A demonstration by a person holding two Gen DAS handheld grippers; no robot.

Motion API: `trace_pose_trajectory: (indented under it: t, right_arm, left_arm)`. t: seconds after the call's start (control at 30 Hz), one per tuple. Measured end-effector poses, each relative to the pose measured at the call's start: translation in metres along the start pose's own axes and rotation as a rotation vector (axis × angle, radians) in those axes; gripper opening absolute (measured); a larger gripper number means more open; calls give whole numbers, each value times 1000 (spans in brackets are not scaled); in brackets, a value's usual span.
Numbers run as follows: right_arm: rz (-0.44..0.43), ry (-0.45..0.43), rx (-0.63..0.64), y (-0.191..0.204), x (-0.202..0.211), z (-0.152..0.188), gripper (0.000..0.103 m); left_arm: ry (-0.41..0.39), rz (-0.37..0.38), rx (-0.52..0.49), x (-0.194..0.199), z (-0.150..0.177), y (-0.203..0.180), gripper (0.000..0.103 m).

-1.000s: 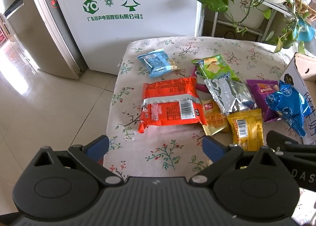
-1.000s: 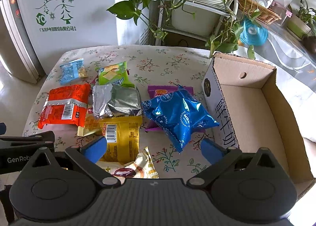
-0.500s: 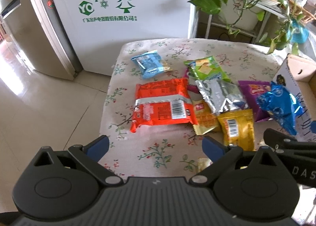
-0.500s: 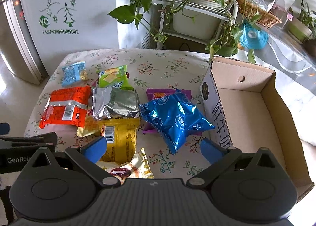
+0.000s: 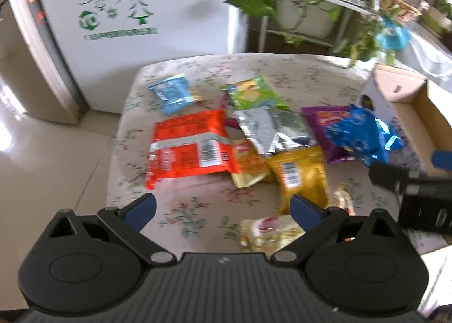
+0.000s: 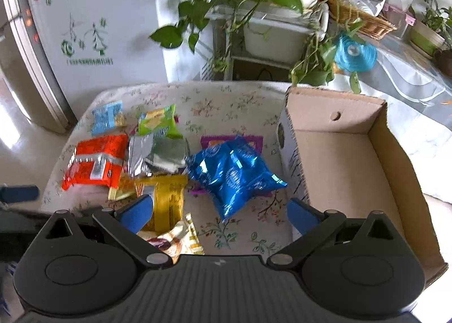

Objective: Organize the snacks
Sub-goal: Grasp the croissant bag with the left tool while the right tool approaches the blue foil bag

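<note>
Several snack packets lie on a floral-clothed table: a red pack, a light blue one, a green one, a silver one, a yellow one, a purple one under a shiny blue bag, and a cream one at the near edge. An open cardboard box stands at the right. My left gripper is open and empty above the near edge. My right gripper is open and empty, short of the blue bag.
A white fridge stands behind the table at left, with tiled floor beside it. A shelf with trailing plants and a basket stands behind. A glass-topped surface lies at the far right.
Both grippers have drawn back and risen from the table, so the snacks look smaller and farther. The left view has swung right, now showing the cream packet and more box. Nothing was grasped.
</note>
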State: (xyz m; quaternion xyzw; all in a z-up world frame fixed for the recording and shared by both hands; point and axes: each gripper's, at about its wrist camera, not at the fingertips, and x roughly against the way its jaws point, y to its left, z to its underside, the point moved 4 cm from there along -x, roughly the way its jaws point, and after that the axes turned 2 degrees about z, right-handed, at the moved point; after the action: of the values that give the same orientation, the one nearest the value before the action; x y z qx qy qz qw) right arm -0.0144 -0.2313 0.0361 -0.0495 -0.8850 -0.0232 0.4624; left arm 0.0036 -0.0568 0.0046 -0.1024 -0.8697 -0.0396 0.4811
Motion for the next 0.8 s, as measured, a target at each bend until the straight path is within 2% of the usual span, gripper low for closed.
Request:
trace_pose_trajectory:
  t: [0.43,0.57,0.67,0.8]
  right_arm:
    - [-177,-90,-242,-58,28,-24,103]
    - [-239,-83,-321,-65,24,-24,103]
    - [-254,-82,-321,-64,21,-24,103]
    - [-276,-70,-309,-60,10,-26,100]
  left_arm:
    - [12,169,-68,-19,13,-38,100]
    - [6,208,-87,-26,18,-52,100]
    - [-12,239,-115,-28,20,-62,100]
    - [-18,233,-163,-32,27,-66,100]
